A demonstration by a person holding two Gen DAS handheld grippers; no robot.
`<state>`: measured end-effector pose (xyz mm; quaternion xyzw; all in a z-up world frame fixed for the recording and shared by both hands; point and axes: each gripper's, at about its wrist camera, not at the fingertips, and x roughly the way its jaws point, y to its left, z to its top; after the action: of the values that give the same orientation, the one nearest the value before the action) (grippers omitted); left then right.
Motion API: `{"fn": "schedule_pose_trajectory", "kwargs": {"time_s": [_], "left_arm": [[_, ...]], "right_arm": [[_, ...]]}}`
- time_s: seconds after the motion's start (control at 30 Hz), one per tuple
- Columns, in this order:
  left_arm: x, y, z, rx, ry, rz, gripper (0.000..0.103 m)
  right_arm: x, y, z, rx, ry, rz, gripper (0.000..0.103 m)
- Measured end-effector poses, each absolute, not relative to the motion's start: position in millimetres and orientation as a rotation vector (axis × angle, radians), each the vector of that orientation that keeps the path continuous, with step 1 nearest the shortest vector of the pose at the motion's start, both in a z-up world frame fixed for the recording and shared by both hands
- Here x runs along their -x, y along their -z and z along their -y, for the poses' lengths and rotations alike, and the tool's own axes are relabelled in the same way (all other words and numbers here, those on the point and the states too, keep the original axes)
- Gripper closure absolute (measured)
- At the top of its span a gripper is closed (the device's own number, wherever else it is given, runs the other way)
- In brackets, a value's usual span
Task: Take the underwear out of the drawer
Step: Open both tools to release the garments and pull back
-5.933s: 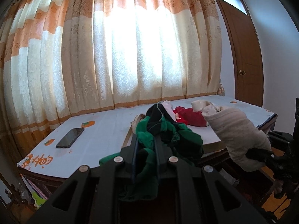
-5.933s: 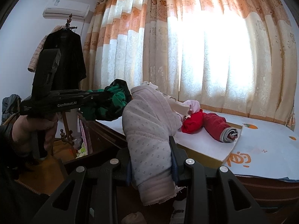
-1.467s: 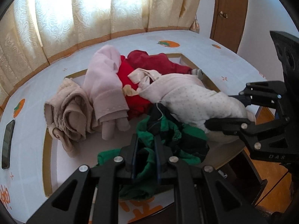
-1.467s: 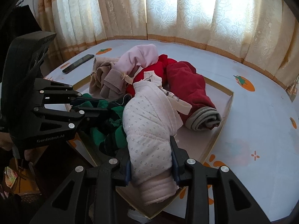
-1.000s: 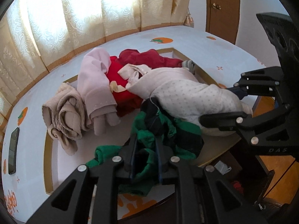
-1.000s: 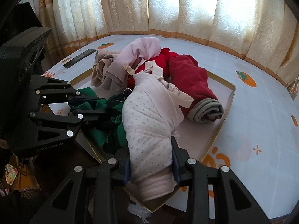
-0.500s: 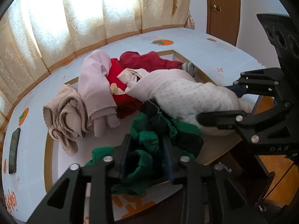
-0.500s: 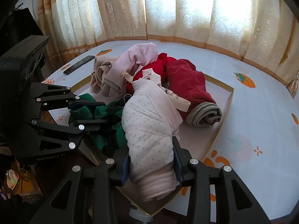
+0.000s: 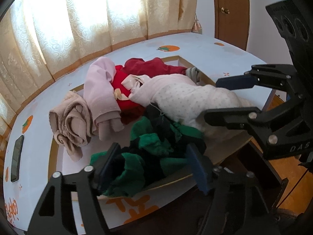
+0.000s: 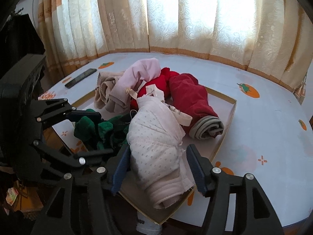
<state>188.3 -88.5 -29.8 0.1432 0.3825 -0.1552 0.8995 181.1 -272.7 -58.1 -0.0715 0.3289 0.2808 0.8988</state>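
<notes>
**Both grippers open over the pile**

The left gripper (image 9: 152, 164) and right gripper (image 10: 157, 168) gape, holding nothing. The green garment (image 9: 156, 152) and white dotted garment (image 10: 156, 141) lie on the tray (image 10: 228, 121), near edge. Soft, light, floppy; probably best pinched at a thick fold. "DAS" shows on the right gripper's body.

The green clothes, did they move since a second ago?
Yes. The green clothes dropped from the shut left gripper, whose jaws now stand open, onto the tray beside the dotted bundle.
</notes>
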Motion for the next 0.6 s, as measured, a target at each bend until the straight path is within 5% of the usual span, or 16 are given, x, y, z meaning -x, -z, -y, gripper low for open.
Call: {"fn": "schedule_pose_trajectory", "kwargs": {"time_s": [0.4,0.6], "left_arm": [[-178.5,22.3,91.1,-0.3,0.298,-0.753,0.005],[-174.5,21.2,90.8,-0.303,0.288,-0.744,0.003]], "right_arm": [[-172.1,51.5,273.8,0.14,-0.563,-0.651,0.03],[-167.8,50.1,276.5,0.123,-0.556,-0.644,0.03]]}}
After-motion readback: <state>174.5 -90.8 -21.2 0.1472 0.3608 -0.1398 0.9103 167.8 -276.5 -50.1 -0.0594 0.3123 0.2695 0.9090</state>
